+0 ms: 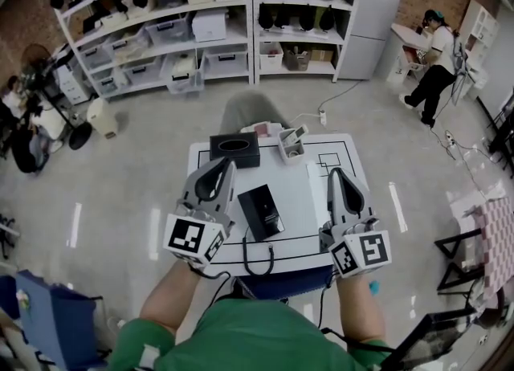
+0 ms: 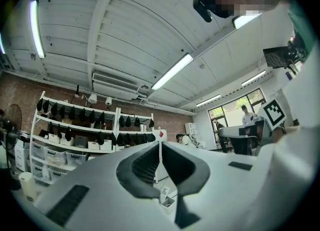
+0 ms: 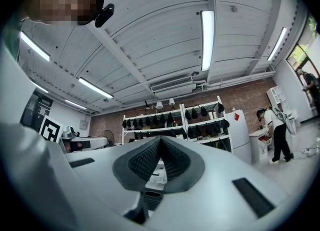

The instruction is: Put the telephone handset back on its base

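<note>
A small white telephone base with a grey handset (image 1: 291,141) stands at the far middle of the white table (image 1: 309,201); I cannot tell whether the handset is seated. It shows again low between the jaws as a white phone (image 2: 166,198). A flat black device (image 1: 261,210) lies in the table's middle, between my two grippers. My left gripper (image 1: 226,165) hovers over the table's left side, its jaws shut with nothing between them (image 2: 160,146). My right gripper (image 1: 336,173) hangs over the right side, also shut and empty (image 3: 160,141). Both point upward and forward.
A black tissue box (image 1: 234,149) sits at the table's far left. A black cord loop (image 1: 259,263) hangs over the near edge. Shelving with bins (image 1: 201,32) lines the far wall. A person (image 1: 435,64) stands at the back right, and a dark chair frame (image 1: 462,261) stands to the right.
</note>
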The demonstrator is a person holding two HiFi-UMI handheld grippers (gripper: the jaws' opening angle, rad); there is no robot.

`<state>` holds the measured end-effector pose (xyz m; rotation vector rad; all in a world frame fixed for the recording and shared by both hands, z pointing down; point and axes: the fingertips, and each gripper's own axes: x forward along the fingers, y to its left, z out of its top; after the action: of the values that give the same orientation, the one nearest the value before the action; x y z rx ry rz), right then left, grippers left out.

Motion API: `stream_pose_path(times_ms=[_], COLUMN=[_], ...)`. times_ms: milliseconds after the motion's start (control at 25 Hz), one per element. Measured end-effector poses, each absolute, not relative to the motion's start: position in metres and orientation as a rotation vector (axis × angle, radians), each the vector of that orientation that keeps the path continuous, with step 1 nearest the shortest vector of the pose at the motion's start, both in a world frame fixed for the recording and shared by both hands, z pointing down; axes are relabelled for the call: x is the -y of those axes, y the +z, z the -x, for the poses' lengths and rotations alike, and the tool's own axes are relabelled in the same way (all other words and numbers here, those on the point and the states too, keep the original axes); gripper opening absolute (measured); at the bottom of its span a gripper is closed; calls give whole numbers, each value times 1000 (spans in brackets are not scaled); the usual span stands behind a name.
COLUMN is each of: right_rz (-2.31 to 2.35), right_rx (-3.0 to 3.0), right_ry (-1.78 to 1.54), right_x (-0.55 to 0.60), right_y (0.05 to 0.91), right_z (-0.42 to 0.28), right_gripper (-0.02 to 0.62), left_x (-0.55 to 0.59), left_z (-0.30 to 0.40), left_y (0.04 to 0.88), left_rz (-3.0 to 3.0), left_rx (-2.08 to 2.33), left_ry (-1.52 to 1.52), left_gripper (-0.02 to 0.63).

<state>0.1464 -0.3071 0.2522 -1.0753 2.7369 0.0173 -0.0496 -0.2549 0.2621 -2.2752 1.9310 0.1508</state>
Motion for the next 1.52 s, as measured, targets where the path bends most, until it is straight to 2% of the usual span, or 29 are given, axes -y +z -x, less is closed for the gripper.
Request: stream_pose_path(times_ms=[1520], right_rz=[1075], right_rx=[-2751], right_ry=[96], right_x=[304], right_y=[251], right_z=[-153], right_gripper=[20], left_x=[253], left_z=[47], left_y=[266], left_rz=[2250], left_rx=[-1953], left_ry=[123], left_gripper=[32])
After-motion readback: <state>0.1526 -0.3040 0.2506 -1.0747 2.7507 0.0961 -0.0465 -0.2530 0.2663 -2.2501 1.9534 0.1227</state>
